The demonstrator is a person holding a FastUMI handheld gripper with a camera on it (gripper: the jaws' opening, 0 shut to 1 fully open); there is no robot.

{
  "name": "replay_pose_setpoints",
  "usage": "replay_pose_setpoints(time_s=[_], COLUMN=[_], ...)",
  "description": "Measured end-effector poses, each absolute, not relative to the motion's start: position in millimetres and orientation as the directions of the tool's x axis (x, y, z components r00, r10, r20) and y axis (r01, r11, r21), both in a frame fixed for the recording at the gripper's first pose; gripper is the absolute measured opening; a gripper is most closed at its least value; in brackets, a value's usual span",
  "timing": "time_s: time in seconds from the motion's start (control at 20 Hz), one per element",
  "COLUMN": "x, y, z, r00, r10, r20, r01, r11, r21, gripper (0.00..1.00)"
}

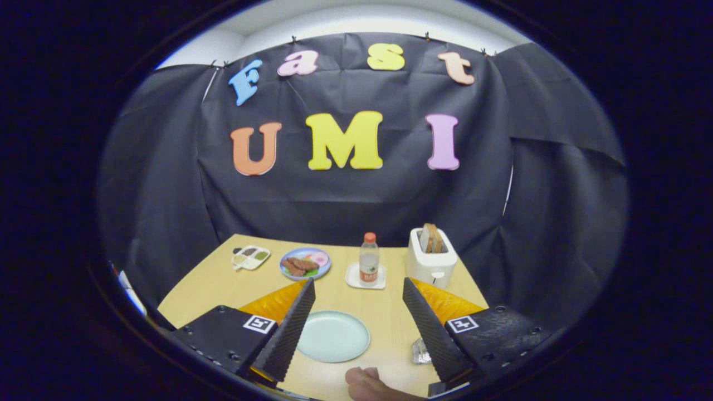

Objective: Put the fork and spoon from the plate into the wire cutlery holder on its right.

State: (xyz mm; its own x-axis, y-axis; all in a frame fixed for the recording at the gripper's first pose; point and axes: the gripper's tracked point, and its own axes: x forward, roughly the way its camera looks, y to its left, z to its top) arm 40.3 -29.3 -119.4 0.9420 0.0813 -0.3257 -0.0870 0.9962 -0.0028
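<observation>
- The gripper [359, 288] is held above the wooden table [211, 284] with its fingers spread wide, nothing between them being gripped.
- A pale green plate [333, 336] is seen on the table between the fingers (its surface looks bare; no fork or spoon can be made out on it).
- A wire cutlery holder [420, 352] is partly seen just right of the plate, mostly hidden by the right finger.
- Beyond the fingers are set a bottle [368, 260] on a coaster, a toaster [430, 257] holding bread, a plate of food [304, 263] and a small divided dish [251, 257].
- A hand [370, 384] shows below the plate.
</observation>
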Motion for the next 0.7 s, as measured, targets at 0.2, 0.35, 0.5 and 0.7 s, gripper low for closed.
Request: replay_pose_setpoints(time_s=[0.2, 0.35, 0.5, 0.7], x=[22, 8, -4, -15], y=[-15, -9, -5, -4], z=[-68, -43, -30, -28], r00=[0.982, 0.993, 0.996, 0.998], r10=[0.080, 0.089, 0.082, 0.068], r20=[-0.169, -0.083, -0.023, -0.016], r01=[-0.080, -0.091, -0.083, -0.068], r11=[0.997, 0.996, 0.995, 0.996], r21=[0.006, -0.013, -0.053, -0.052], gripper=[0.96, 0.95, 0.95, 0.95])
